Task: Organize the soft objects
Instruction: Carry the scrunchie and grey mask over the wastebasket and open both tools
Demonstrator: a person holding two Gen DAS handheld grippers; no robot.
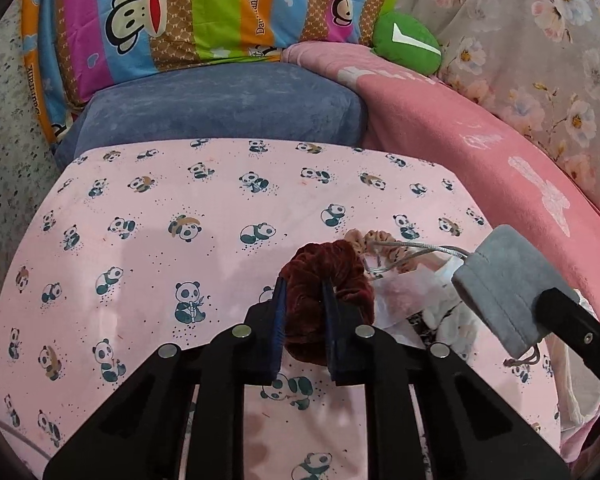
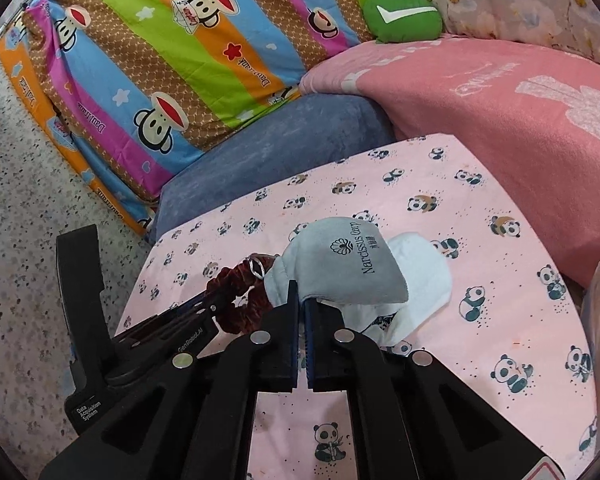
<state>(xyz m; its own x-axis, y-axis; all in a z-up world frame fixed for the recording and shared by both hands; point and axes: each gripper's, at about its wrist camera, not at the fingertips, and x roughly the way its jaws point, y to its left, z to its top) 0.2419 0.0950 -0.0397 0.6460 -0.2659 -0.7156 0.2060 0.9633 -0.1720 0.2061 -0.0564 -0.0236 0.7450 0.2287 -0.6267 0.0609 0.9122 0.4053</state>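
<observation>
A dark red velvet scrunchie [image 1: 320,272] sits between the pads of my left gripper [image 1: 304,286], which is shut on it just above the pink panda-print cloth [image 1: 180,208]. At the right, my right gripper [image 1: 548,300] holds a grey drawstring pouch [image 1: 504,276] by its edge. In the right wrist view the right gripper [image 2: 302,300] is shut on the pouch [image 2: 352,264], which carries printed lettering. The scrunchie [image 2: 240,292] and the left gripper [image 2: 216,304] are close on its left. A beige scrunchie [image 1: 376,238] and white cloth items [image 2: 420,280] lie on the cloth beneath the pouch.
A blue cushion [image 1: 220,100] borders the far edge of the panda cloth. Behind it stands a striped monkey-print pillow [image 1: 188,12]. A pink blanket [image 2: 500,100], a green plush [image 2: 404,16] and floral fabric [image 1: 540,40] fill the right. Speckled floor [image 2: 28,200] lies at the left.
</observation>
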